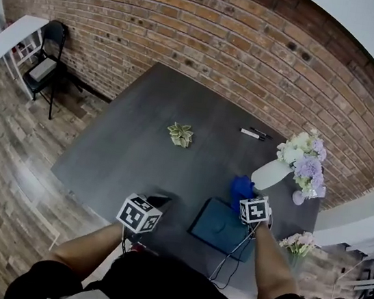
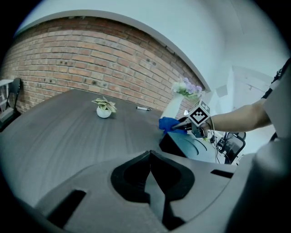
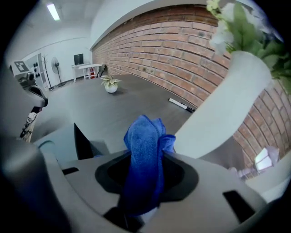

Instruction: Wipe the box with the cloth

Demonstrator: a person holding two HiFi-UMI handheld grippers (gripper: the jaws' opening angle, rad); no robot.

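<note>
Dark table (image 1: 133, 138) set against a brick wall (image 1: 209, 38). Teal box (image 1: 220, 229) lies flat near the table's front edge, lid side up. Right gripper (image 3: 146, 157) is clamped on a blue cloth (image 3: 143, 136); the cloth stands bunched between the jaws and projects past their tips. From the head view, the cloth sits at the far edge of the box, just beside a white vase (image 1: 270, 174) holding pale flowers (image 1: 303, 158). Contact between cloth and box cannot be confirmed. Left gripper (image 2: 149, 154) has its jaws together with nothing between them; it is held over the table's front edge, left of the box and apart from it. A small potted plant (image 1: 181, 135) stands mid-table, well apart from the box. Two pens (image 1: 253, 133) lie near the wall side. A chair (image 1: 47, 63) stands on the floor off the table's left.
</note>
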